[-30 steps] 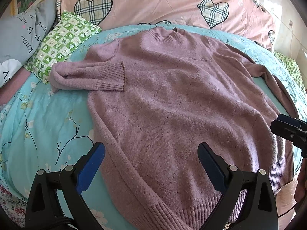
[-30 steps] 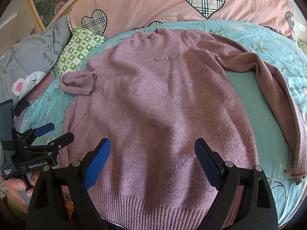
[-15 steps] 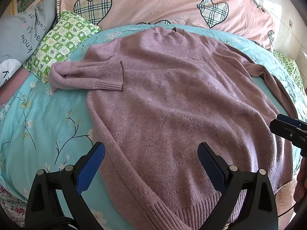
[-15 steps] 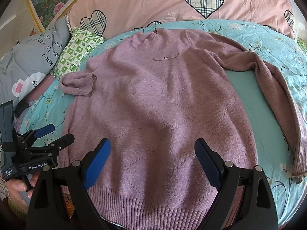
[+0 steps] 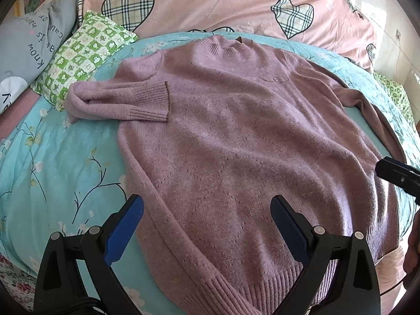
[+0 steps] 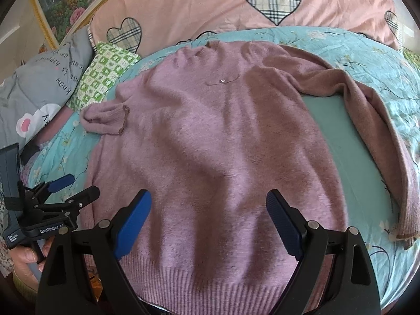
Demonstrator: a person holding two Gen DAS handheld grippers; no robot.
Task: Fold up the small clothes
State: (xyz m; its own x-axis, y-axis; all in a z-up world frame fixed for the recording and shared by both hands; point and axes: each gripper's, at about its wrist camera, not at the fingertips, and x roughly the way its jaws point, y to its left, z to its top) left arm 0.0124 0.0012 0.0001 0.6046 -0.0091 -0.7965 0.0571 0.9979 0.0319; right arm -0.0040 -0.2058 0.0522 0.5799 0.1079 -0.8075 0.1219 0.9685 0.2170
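Covering the bed, teal floral sheet (image 5: 52,162), mauve sweater (image 5: 236,144) flat, pink heart-print quilt (image 5: 210,5) behind

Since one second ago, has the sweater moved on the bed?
No. The sweater lies as before: its folded cuff keeps the same place beside the green checked pillow.

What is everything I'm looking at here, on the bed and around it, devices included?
Sweater: one, mauve knit, flat on the bed, one sleeve folded in, the other stretched out.
Bedspread: one, turquoise floral, under the sweater.
Duvet: one, pink with plaid hearts, behind the sweater.
Checked pillow: one, green and white, beside the folded sleeve.
Grey pillow: one, with lettering, far side.
Framed picture: one, flowers, at the wall.
Left gripper: black, blue pads, open over the hem.
Right gripper: the same, open.
Hand: one, holding the left gripper's handle.
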